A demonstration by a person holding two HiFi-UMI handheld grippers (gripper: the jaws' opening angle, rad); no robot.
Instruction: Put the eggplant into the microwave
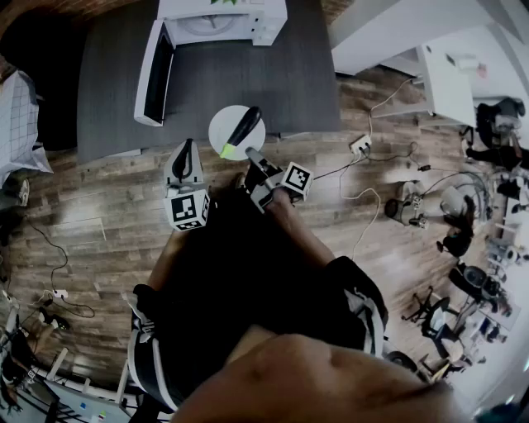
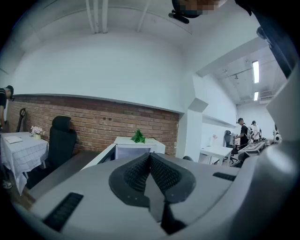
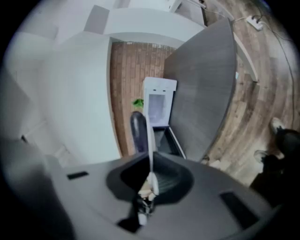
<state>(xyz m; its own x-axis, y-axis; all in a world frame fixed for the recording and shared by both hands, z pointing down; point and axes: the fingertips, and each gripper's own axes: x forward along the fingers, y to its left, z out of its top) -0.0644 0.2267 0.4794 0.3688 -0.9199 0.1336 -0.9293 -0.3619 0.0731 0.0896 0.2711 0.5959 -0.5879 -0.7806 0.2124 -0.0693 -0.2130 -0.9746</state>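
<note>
A dark purple eggplant [image 1: 245, 126] with a green stem end lies on a small white plate [image 1: 221, 124] at the near edge of the grey table [image 1: 248, 74]. My right gripper [image 1: 252, 154] is shut on the plate's near rim. In the right gripper view the plate [image 3: 149, 136] shows edge-on between the jaws, with the eggplant [image 3: 138, 131] beside it. The white microwave [image 1: 221, 21] stands at the table's far side, its door [image 1: 154, 73] swung open to the left. My left gripper [image 1: 187, 149] hovers left of the plate, shut and empty [image 2: 150, 157].
A green paper plant [image 2: 138, 136] sits on top of the microwave [image 2: 136, 147]. A black office chair [image 2: 62, 140] and a cloth-covered table [image 2: 21, 152] stand at the left. A power strip [image 1: 360, 145] with cables lies on the wooden floor. Desks and gear crowd the right.
</note>
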